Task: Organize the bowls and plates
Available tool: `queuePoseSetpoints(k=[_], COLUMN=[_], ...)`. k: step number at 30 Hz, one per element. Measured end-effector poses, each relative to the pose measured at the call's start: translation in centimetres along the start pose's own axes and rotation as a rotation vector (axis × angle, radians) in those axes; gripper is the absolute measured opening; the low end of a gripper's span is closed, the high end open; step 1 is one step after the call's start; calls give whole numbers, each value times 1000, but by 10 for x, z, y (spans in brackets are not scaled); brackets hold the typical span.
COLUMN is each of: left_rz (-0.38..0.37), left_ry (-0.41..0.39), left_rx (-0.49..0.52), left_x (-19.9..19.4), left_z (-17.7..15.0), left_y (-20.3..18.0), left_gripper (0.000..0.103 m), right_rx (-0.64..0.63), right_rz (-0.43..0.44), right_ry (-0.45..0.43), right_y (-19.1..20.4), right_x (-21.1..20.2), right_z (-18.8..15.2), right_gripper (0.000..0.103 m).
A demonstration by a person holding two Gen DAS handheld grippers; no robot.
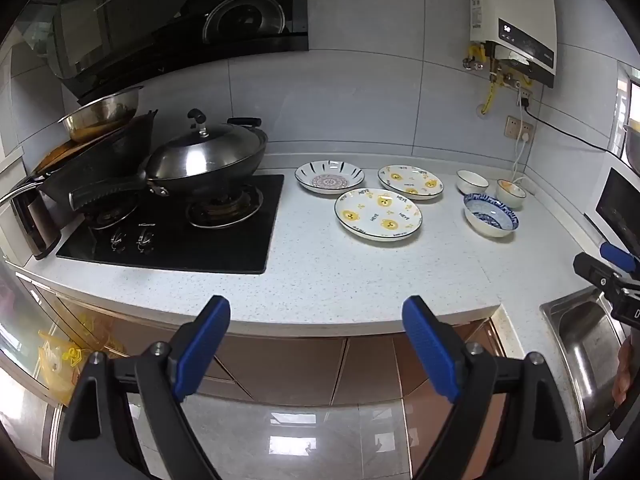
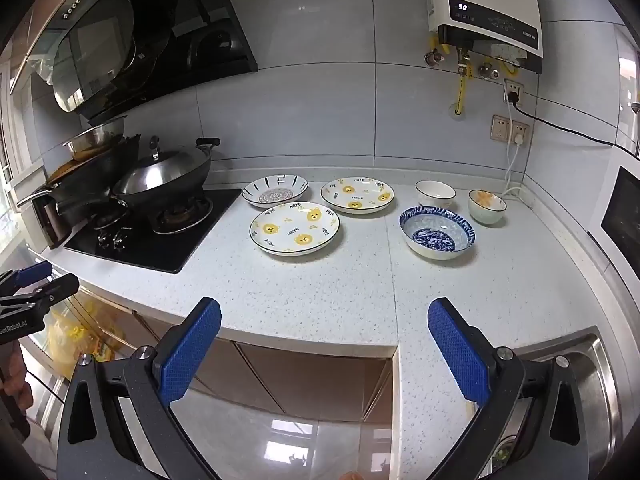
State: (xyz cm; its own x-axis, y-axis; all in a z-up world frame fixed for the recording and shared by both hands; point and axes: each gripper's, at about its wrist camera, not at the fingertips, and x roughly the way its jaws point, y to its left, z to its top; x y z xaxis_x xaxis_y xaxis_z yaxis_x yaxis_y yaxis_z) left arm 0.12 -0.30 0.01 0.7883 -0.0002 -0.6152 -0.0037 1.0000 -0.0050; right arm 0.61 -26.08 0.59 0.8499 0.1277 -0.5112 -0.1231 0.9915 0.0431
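Three plates lie on the white counter: a near bear-print plate (image 1: 378, 215) (image 2: 295, 227), a far bear-print plate (image 1: 410, 181) (image 2: 357, 194) and a patterned plate (image 1: 329, 176) (image 2: 275, 190). To their right stand a blue-patterned bowl (image 1: 491, 214) (image 2: 437, 231), a plain white bowl (image 1: 472, 181) (image 2: 435, 193) and a bowl with an orange inside (image 1: 511, 192) (image 2: 487, 205). My left gripper (image 1: 316, 316) and my right gripper (image 2: 324, 318) are both open and empty, held before the counter's front edge, apart from all dishes.
A black gas hob (image 1: 172, 232) (image 2: 148, 240) with a lidded wok (image 1: 204, 160) (image 2: 164, 176) and stacked pans sits at the left. A steel sink (image 1: 580, 344) (image 2: 592, 376) is at the right. A water heater (image 1: 516, 20) (image 2: 484, 8) hangs on the wall.
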Motion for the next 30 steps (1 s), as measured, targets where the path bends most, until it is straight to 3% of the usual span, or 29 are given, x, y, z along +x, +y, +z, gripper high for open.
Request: queuePoseSetpoints(k=[8, 20, 30], left_rz=[4, 2, -9], left_ry=[1, 19, -51], left_rx=[8, 11, -7], left_x=[5, 16, 13], left_z=[6, 9, 6], left_y=[-24, -30, -27], left_gripper=[88, 88, 88], right_rx=[21, 20, 28], right_rz=[10, 22, 16], right_ry=[-7, -5, -6], right_y=[-25, -36, -39], right_x=[4, 7, 6], right_z=[0, 1, -1], right_gripper=[102, 102, 102])
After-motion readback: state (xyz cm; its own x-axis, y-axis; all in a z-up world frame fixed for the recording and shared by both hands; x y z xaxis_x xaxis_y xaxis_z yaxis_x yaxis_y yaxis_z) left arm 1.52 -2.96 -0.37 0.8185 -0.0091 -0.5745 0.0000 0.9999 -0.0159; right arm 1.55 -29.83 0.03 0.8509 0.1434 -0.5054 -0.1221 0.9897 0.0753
